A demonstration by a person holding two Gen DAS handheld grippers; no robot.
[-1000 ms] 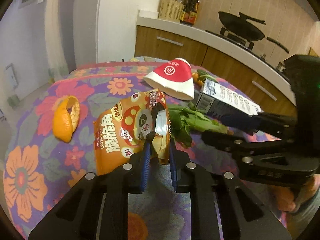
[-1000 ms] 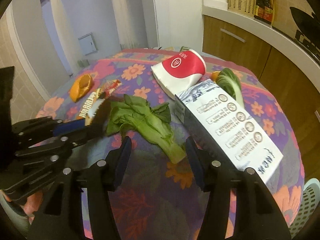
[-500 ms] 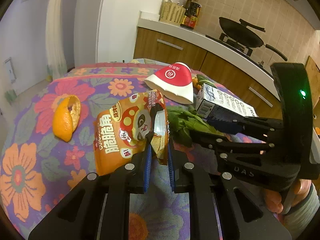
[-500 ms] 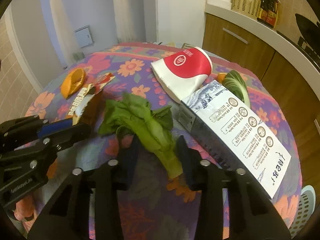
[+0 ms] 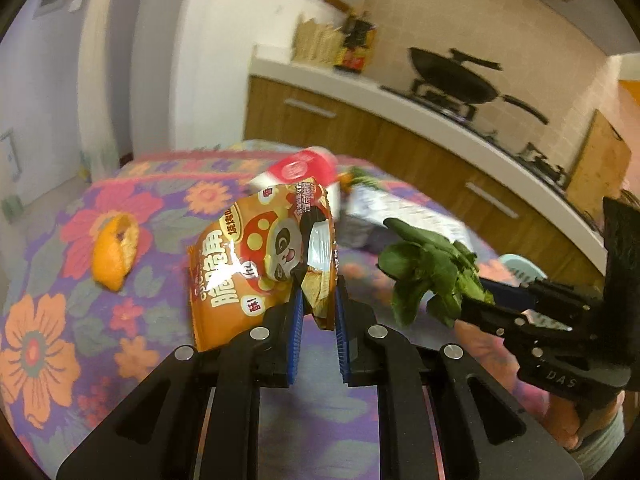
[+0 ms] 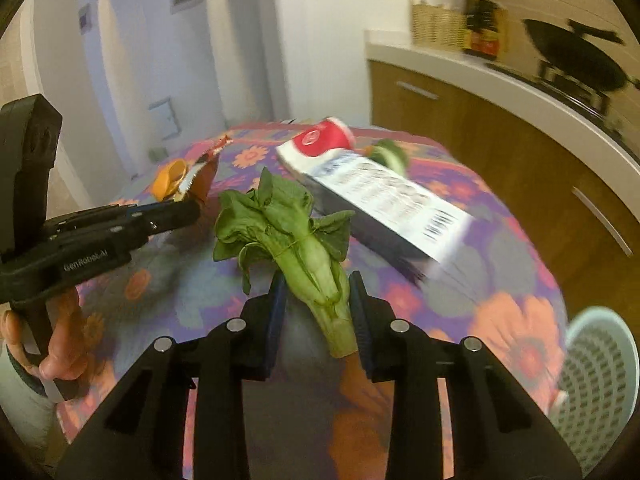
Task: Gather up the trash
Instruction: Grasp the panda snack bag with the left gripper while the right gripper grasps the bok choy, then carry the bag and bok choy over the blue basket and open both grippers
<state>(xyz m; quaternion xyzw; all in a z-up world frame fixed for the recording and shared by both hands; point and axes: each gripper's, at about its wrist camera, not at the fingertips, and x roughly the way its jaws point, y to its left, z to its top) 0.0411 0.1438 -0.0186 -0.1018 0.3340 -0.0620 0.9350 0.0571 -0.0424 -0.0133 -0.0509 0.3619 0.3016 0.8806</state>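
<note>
Orange snack bag (image 5: 256,264) in left claw (image 5: 316,300), greens (image 6: 296,248) in right claw (image 6: 316,300)

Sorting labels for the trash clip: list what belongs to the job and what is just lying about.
Job: snack bag in the left gripper; leafy green in the right gripper; orange peel; paper cup; carton; pale basket.
Lying about: wok; bottles; wicker rack.

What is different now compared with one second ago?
The right tool has been closing on the green vegetable and has lifted it off the table. The left tool has raised the snack bag it holds. Orange peel, carton and paper cup stayed.
</note>
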